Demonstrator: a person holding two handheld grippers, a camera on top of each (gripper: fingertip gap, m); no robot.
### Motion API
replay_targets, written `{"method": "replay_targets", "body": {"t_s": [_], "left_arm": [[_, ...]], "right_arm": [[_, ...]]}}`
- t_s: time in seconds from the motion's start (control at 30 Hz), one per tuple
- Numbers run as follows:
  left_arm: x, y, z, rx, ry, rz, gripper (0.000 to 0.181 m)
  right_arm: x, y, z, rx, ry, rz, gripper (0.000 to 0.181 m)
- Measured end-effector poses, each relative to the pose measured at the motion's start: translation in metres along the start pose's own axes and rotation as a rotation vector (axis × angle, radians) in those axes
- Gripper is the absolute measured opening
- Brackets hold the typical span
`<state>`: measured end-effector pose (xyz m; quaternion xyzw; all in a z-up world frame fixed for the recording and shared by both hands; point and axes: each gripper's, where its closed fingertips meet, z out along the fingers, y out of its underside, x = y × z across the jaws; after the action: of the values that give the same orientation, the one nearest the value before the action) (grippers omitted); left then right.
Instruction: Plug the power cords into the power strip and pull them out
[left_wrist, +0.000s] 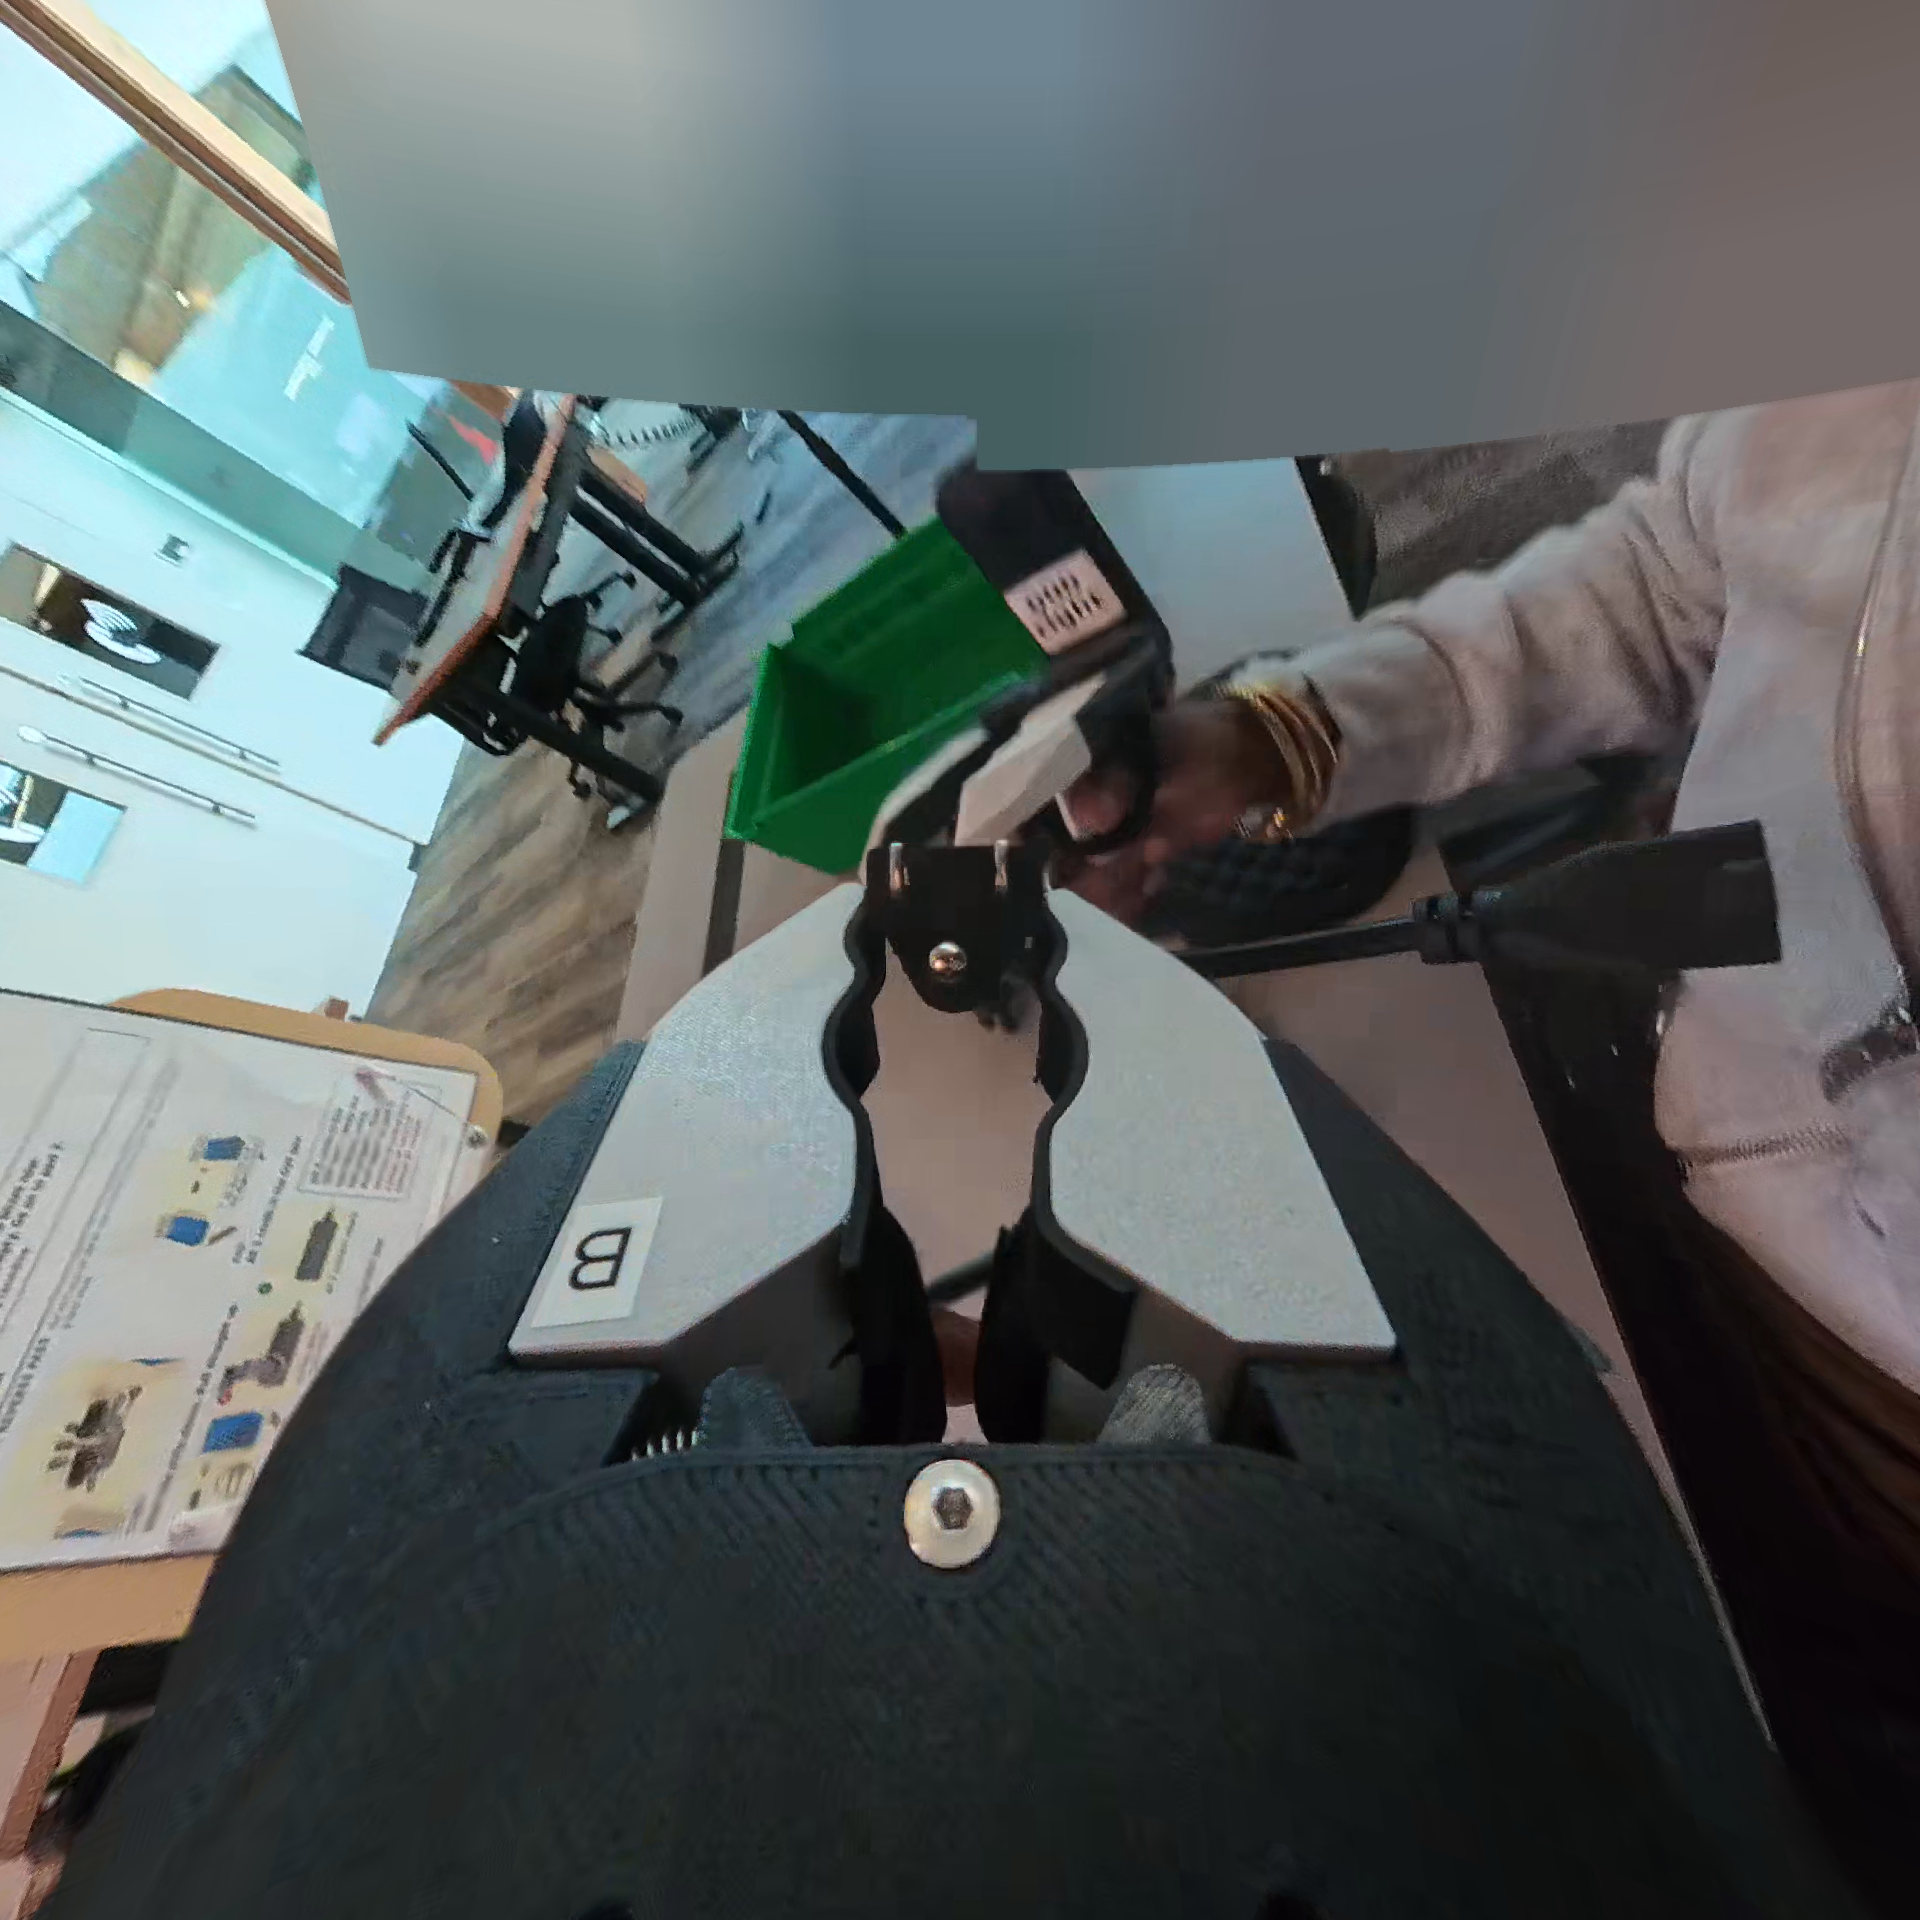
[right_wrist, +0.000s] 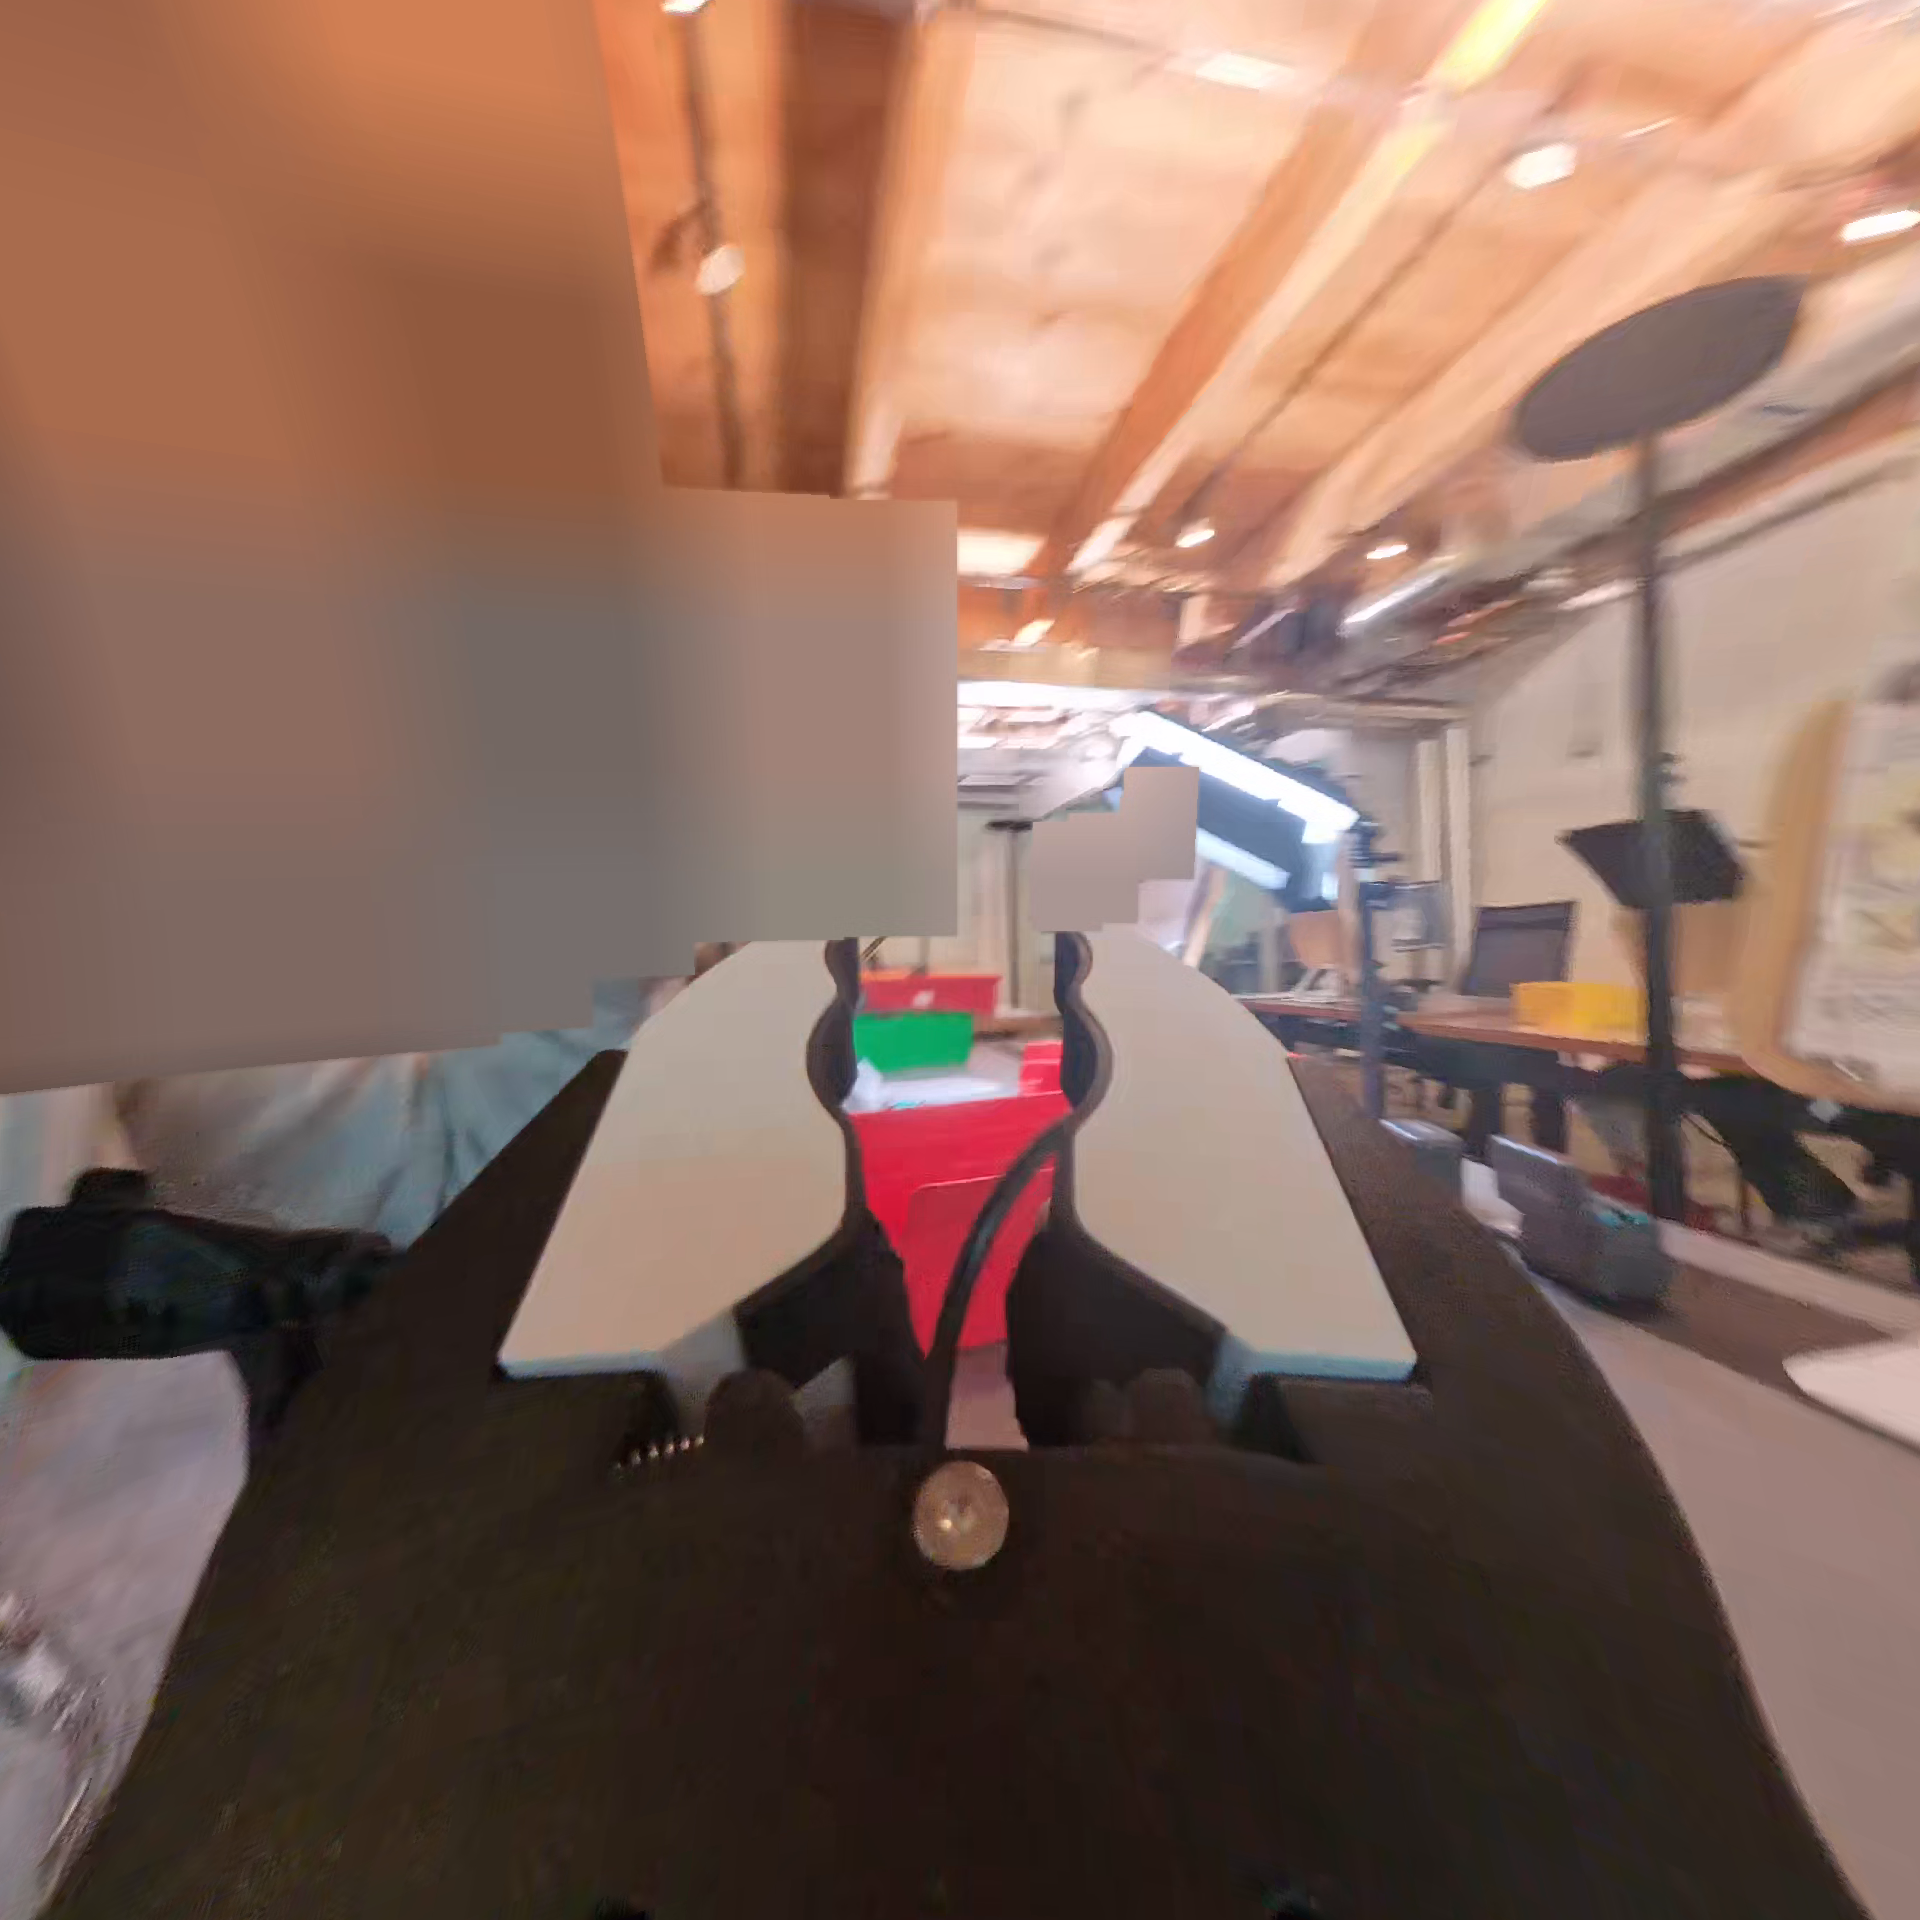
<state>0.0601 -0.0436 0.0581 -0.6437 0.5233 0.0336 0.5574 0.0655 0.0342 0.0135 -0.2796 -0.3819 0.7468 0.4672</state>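
Note:
In the left wrist view my left gripper is shut on a black plug at its fingertips. The plug's two metal prongs point away from me. A black cord-end connector with its cord hangs in the air to the right. Behind the plug, a person's hand holds my right gripper. In the right wrist view my right gripper is open, its tips partly hidden by a blur patch. A thin black cord runs loosely between its fingers near their base. No power strip shows in either view.
A green bin stands on the pale table beyond the plug. An instruction sheet stands at the left. The person's sleeve fills the right. The right wrist view shows red bins, a green bin and a light stand. My hands' fingertips stand some 9 cm from each other.

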Motion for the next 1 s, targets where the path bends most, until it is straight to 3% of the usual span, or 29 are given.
{"method": "replay_targets", "body": {"t_s": [0.13, 0.23, 0.3, 0.37, 0.43, 0.53, 0.6, 0.67, 0.8, 0.9, 1.0], "left_arm": [[-0.019, -0.036, -0.002, 0.131, -0.020, -0.011, 0.026], [-0.028, -0.063, 0.006, 0.237, -0.053, -0.027, 0.026], [-0.026, -0.073, 0.019, 0.320, -0.067, -0.075, 0.026], [-0.018, -0.075, 0.033, 0.409, -0.089, -0.135, 0.026], [-0.011, -0.070, 0.042, 0.499, -0.122, -0.217, 0.026], [-0.004, -0.052, 0.049, 0.592, -0.168, -0.321, 0.027], [0.003, -0.039, 0.054, 0.624, -0.144, -0.382, 0.026], [0.006, -0.029, 0.053, 0.664, -0.178, -0.420, 0.026], [0.030, 0.008, 0.066, 0.435, -0.087, -0.377, 0.038], [0.028, 0.030, 0.057, 0.281, -0.151, -0.324, 0.049], [0.033, 0.044, 0.064, 0.173, -0.197, -0.304, 0.059]], "right_arm": [[0.004, 0.031, -0.004, -0.026, 0.077, 0.105, 0.040], [-0.026, 0.032, 0.021, 0.083, 0.002, 0.091, 0.063], [-0.046, -0.001, 0.032, 0.315, -0.053, 0.060, 0.071], [-0.056, -0.048, 0.024, 0.597, -0.094, 0.063, 0.072], [-0.061, -0.074, 0.016, 0.700, -0.168, 0.099, 0.066], [-0.069, -0.075, 0.014, 0.632, -0.239, 0.075, 0.043], [-0.062, -0.073, 0.008, 0.622, -0.188, 0.051, 0.027], [-0.055, -0.059, 0.013, 0.491, -0.138, -0.001, 0.012], [-0.044, -0.040, 0.010, 0.219, -0.136, 0.008, 0.006], [-0.031, -0.022, 0.007, 0.020, -0.011, -0.093, 0.004], [-0.027, -0.016, 0.008, -0.029, 0.039, -0.080, 0.004]]}}
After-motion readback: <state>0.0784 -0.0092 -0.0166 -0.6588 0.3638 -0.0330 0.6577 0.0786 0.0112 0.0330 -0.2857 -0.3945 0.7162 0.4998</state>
